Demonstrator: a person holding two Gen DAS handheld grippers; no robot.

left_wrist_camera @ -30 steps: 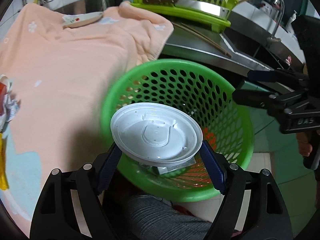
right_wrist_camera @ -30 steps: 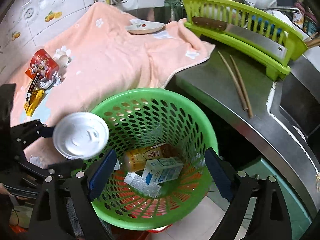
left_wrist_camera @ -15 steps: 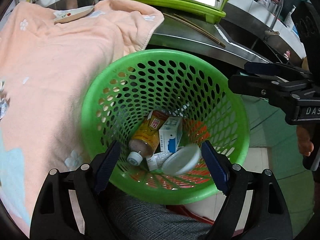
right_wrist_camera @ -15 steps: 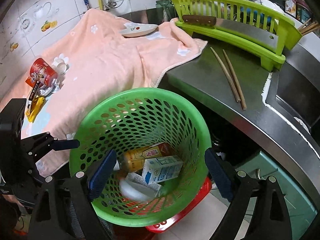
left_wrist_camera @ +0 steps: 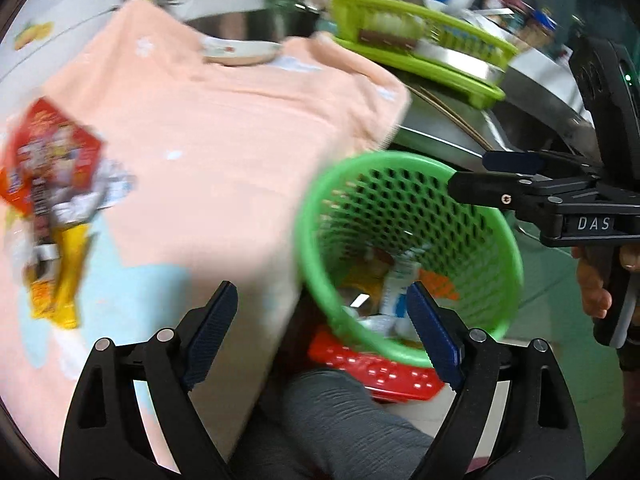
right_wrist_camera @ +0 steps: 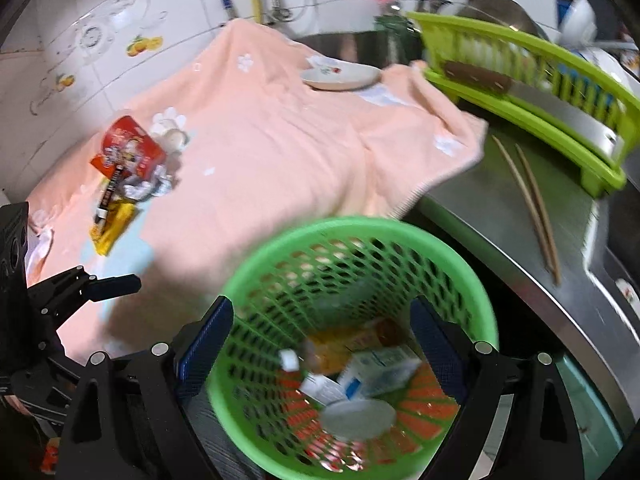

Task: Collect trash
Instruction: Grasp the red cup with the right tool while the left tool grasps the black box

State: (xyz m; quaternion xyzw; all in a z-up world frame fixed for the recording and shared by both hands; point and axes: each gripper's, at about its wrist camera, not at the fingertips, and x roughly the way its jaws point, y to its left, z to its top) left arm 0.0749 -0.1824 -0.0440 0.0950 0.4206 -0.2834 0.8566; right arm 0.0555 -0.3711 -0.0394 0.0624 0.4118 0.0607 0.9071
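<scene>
The green perforated basket [right_wrist_camera: 304, 240] holds a white lid [right_wrist_camera: 358, 420], a milk carton [right_wrist_camera: 380, 366] and a yellow bottle [right_wrist_camera: 352, 340]; it also shows in the left wrist view [left_wrist_camera: 400, 160]. My right gripper [right_wrist_camera: 320, 340] is open and straddles the basket. My left gripper [left_wrist_camera: 320, 320] is open and empty at the basket's left rim, over the towel edge. A red noodle cup [right_wrist_camera: 130, 148], crumpled wrappers [right_wrist_camera: 150, 186] and a yellow packet [right_wrist_camera: 112, 224] lie on the peach towel [right_wrist_camera: 280, 152]. They also show in the left wrist view, the cup [left_wrist_camera: 48, 152] above the packet [left_wrist_camera: 60, 280].
A white dish [right_wrist_camera: 340, 76] sits at the towel's far end. A green dish rack [right_wrist_camera: 540, 92] and two chopsticks [right_wrist_camera: 532, 200] are on the steel counter [right_wrist_camera: 500, 232]. A red crate [left_wrist_camera: 372, 368] lies under the basket.
The white lid left my left gripper and now lies in the basket. My left gripper has swung left toward the towel. The view is motion-blurred.
</scene>
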